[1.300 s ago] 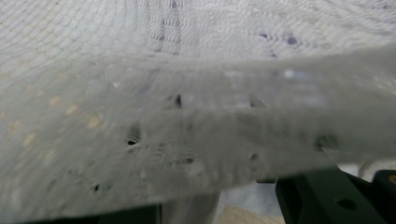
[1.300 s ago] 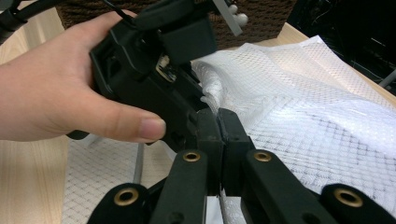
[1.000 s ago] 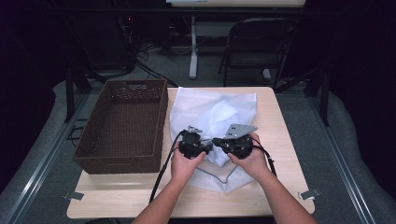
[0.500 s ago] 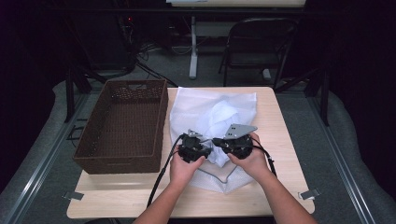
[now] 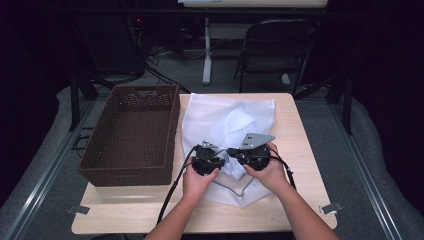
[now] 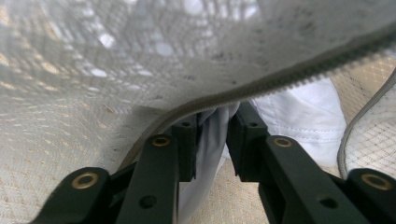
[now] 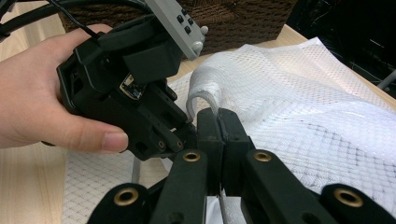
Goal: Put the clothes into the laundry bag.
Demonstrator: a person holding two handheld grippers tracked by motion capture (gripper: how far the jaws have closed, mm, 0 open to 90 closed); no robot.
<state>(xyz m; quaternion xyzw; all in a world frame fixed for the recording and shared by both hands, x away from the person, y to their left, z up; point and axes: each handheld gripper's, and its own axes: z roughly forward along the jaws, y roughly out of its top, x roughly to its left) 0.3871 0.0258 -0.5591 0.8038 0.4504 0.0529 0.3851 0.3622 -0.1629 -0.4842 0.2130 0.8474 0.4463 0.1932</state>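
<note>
A white mesh bag lies on the table with a white cloth inside it. Its grey zipper edge arches over my left gripper, which is shut on a fold of the white cloth under the mesh. My right gripper is shut on a bunched loop of the mesh bag at its opening. In the high view the left gripper and the right gripper meet tip to tip at the bag's near side. The right gripper view also shows the left gripper in a hand.
A brown wicker basket stands on the left half of the table, touching the bag's left edge. Bare wood shows along the near edge and to the right of the bag. A folding chair stands beyond the table.
</note>
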